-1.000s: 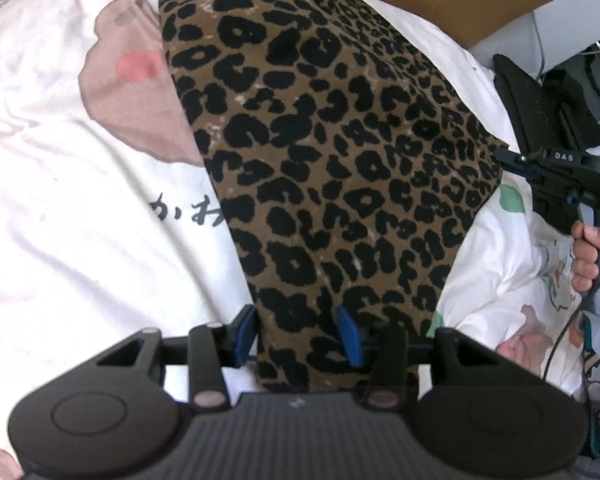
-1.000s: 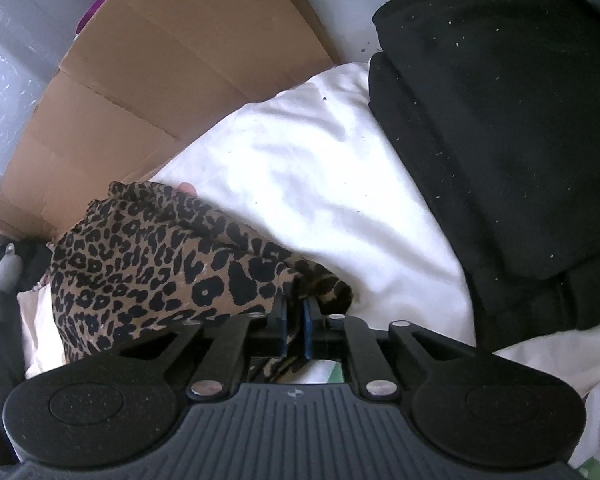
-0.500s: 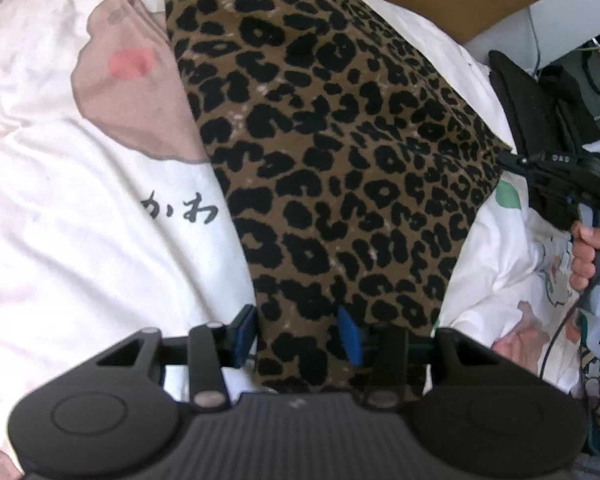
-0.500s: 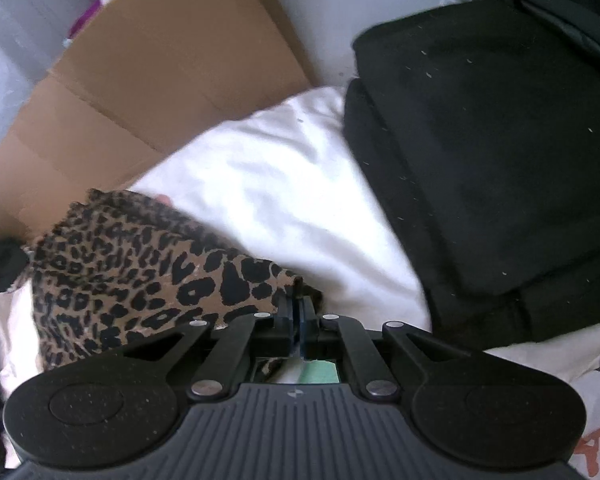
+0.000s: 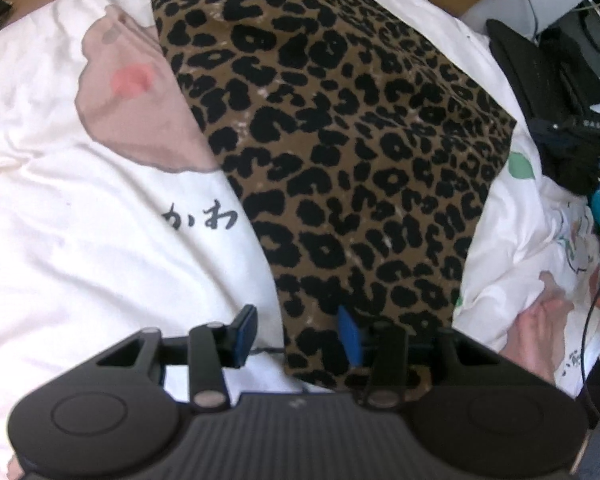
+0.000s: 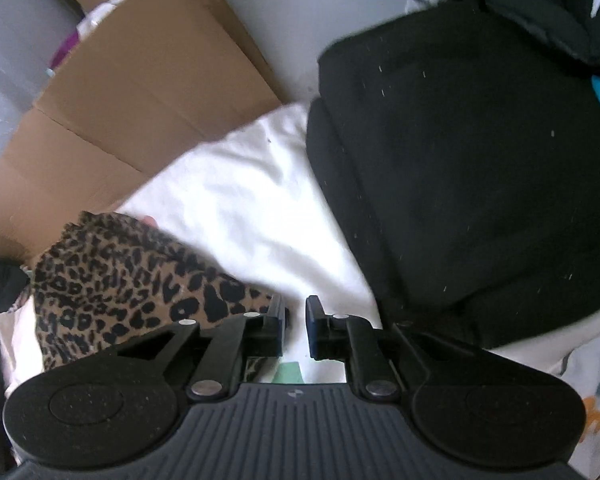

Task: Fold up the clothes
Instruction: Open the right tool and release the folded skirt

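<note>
We've got the leopard-print garment (image 5: 340,152) laid flat on the bed's white printed cover (image 5: 80,260). Left tool (image 5: 296,334) half-wide, straddling garment's near edge, not pinching. Right tool (image 6: 294,320) just been opening, narrow gap, nothing between, garment corner just beside it.

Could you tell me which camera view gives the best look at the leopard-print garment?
The left wrist view: the leopard-print garment fills the middle of the frame, lying flat on the white bedding. The right wrist view shows only one rumpled end of it at lower left, partly blurred.

Brown cardboard (image 6: 148,92) against a pale wall (image 6: 300,20), bright daylight.
</note>
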### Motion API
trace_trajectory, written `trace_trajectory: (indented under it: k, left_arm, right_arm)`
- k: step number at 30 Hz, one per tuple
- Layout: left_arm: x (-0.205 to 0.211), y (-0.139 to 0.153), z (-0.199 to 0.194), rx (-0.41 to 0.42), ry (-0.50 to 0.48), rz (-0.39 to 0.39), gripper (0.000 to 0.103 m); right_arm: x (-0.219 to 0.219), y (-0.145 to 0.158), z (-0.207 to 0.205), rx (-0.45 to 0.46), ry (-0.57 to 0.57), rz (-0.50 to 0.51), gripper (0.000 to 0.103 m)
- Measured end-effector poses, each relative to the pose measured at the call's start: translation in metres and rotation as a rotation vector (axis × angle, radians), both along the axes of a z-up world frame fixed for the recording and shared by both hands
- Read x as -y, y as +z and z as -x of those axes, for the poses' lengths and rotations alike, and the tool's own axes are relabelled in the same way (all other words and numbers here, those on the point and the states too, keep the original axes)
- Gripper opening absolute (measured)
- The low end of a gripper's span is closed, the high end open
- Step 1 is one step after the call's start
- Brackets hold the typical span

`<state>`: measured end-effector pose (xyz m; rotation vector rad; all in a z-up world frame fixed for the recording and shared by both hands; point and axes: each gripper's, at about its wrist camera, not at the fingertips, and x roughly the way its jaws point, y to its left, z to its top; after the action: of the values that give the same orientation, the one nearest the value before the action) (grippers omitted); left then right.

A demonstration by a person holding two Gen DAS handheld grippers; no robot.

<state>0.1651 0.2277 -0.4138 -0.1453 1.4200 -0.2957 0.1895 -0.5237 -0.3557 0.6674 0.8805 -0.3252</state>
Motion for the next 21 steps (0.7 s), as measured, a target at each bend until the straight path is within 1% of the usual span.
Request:
trace_trajectory:
  k: [1, 2, 3, 6, 9, 11, 14, 16, 19, 21]
  left_arm:
    - [0.0, 0.002, -0.002, -0.001, 0.007, 0.001, 0.047]
    - [-0.001, 0.005, -0.004, 0.0, 0.016, 0.004, 0.046]
    - [-0.002, 0.01, -0.006, 0.008, 0.021, 0.002, 0.046]
    - [-0.004, 0.023, -0.015, 0.051, 0.015, -0.012, 0.047]
    - [-0.007, 0.03, -0.022, 0.086, 0.015, -0.032, 0.047]
    - [-0.01, 0.03, -0.026, 0.097, 0.03, -0.029, 0.048]
    - [-0.012, 0.031, -0.035, 0.102, 0.059, -0.002, 0.048]
    - [-0.01, 0.036, -0.044, 0.121, 0.048, -0.003, 0.048]
    - [-0.006, 0.045, -0.056, 0.15, 0.031, -0.006, 0.048]
    - [-0.001, 0.056, -0.072, 0.17, 0.026, 0.001, 0.048]
  right_arm:
    - [-0.001, 0.002, 0.0, 0.007, 0.013, 0.007, 0.016]
    - [-0.003, 0.003, -0.001, 0.014, 0.027, 0.015, 0.023]
    - [-0.005, 0.004, -0.002, 0.022, 0.042, 0.019, 0.027]
    - [-0.012, 0.005, -0.006, 0.04, 0.072, 0.015, 0.028]
    - [-0.018, 0.012, -0.01, 0.072, 0.096, 0.036, 0.029]
    - [-0.022, 0.017, -0.011, 0.087, 0.11, 0.061, 0.036]
    - [-0.029, 0.021, -0.013, 0.092, 0.144, 0.087, 0.036]
    - [-0.034, 0.022, -0.015, 0.091, 0.168, 0.104, 0.036]
    - [-0.041, 0.018, -0.021, 0.075, 0.203, 0.1, 0.036]
    - [-0.045, 0.017, -0.024, 0.072, 0.213, 0.096, 0.036]
